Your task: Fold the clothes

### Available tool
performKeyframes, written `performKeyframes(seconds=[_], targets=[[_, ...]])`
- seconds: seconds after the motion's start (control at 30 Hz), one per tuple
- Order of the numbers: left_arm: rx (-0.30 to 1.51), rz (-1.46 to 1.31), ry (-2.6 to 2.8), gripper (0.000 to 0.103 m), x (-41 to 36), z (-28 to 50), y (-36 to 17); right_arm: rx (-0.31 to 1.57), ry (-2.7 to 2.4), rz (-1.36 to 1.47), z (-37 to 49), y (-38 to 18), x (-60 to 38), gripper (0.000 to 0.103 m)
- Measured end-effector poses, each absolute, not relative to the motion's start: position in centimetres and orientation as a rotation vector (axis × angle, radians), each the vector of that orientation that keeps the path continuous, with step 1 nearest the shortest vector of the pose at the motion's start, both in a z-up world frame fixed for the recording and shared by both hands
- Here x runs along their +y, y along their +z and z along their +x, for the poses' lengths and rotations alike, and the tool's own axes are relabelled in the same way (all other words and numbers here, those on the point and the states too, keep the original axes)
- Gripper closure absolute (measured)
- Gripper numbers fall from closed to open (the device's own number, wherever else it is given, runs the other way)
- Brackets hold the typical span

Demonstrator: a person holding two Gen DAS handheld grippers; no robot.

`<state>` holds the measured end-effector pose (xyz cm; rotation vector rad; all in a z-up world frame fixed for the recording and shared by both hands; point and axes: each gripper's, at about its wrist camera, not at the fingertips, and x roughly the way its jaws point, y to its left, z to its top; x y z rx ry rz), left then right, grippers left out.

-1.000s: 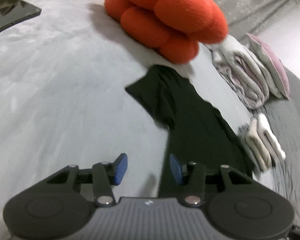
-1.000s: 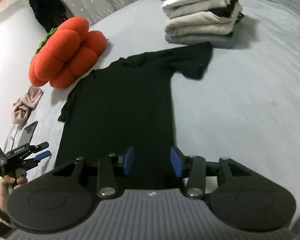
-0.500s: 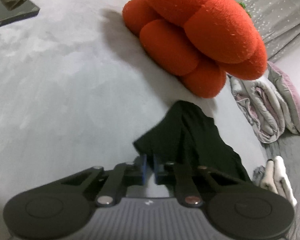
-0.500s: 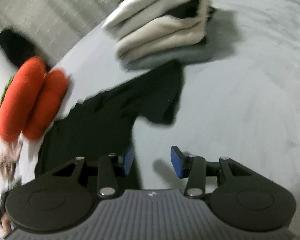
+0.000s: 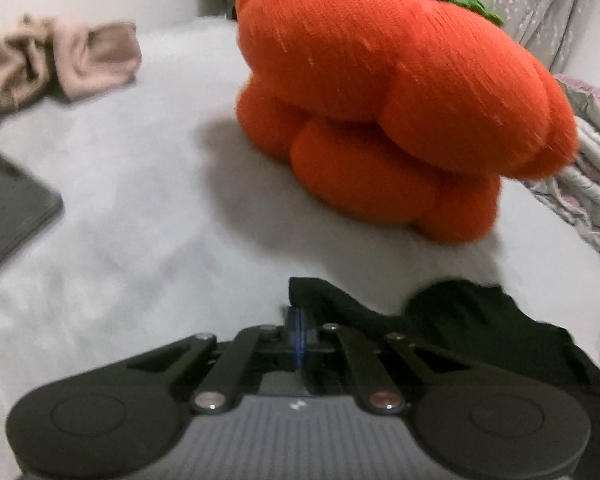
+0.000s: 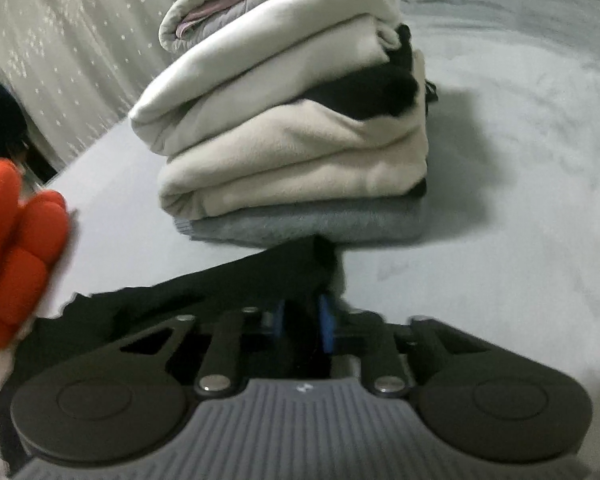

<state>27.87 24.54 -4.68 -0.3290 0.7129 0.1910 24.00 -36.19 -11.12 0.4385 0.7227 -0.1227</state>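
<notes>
A black T-shirt lies spread on the grey bed. My left gripper is shut on the edge of its left sleeve, just in front of the orange plush pumpkin. In the right wrist view the shirt's other sleeve runs between my right gripper's blue pads. The jaws stand narrow with black cloth between them, closed on the sleeve. Most of the shirt's body is hidden behind both grippers.
An orange plush pumpkin sits close ahead of the left gripper and shows at the left edge of the right wrist view. A stack of folded clothes stands just beyond the right gripper. A beige garment and a dark tablet lie left.
Both grippers moved forward to the shirt's two sleeves. The left jaws closed on the left sleeve. The right jaws narrowed from wide open onto the right sleeve.
</notes>
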Motion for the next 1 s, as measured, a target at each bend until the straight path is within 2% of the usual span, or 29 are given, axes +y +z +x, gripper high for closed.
performKeyframes(seconds=[0.03,0.17,0.37,0.43,0.47,0.5,0.53,0.57,0.6,0.63,0.8,1.0], targets=[[0.705,-0.303,0.207,0.103,25.0,28.2,-4.3,0.719,-0.132,0.417,24.2,-11.1,-36.1,0.098],[0.698,-0.25,0.266,0.103,26.5,29.4,-3.3,0.702,-0.156,0.381,24.3,-11.1,-36.6,0.099],[0.768,-0.214,0.303,0.102,26.3,30.4,-4.8,0.695,-0.176,0.338,24.5,-11.3,-36.7,0.1],[0.781,-0.225,0.299,0.101,25.9,30.2,-5.0,0.705,-0.164,0.322,24.4,-11.1,-36.3,0.088],[0.775,-0.228,0.297,0.099,25.7,30.0,-4.9,0.708,-0.158,0.317,24.2,-10.9,-36.1,0.087],[0.759,-0.229,0.294,0.092,25.4,29.6,-4.5,0.711,-0.153,0.312,24.0,-10.7,-36.0,0.087],[0.741,-0.231,0.291,0.082,25.1,29.3,-4.1,0.714,-0.147,0.307,23.8,-10.4,-35.8,0.083],[0.722,-0.238,0.284,0.078,24.6,28.9,-3.6,0.716,-0.142,0.302,23.6,-10.2,-35.6,0.079],[0.704,-0.251,0.266,0.074,24.0,28.5,-3.1,0.719,-0.136,0.297,23.3,-10.0,-35.4,0.068],[0.686,-0.263,0.248,0.074,23.4,28.2,-2.6,0.719,-0.131,0.288,23.1,-9.7,-35.1,0.065],[0.688,-0.336,0.063,0.074,19.7,28.2,-2.2,0.705,-0.087,0.216,22.1,-8.2,-32.4,0.065],[0.666,-0.36,-0.055,0.074,15.8,28.7,-6.3,0.719,0.079,0.233,22.8,-8.3,-27.4,0.066]])
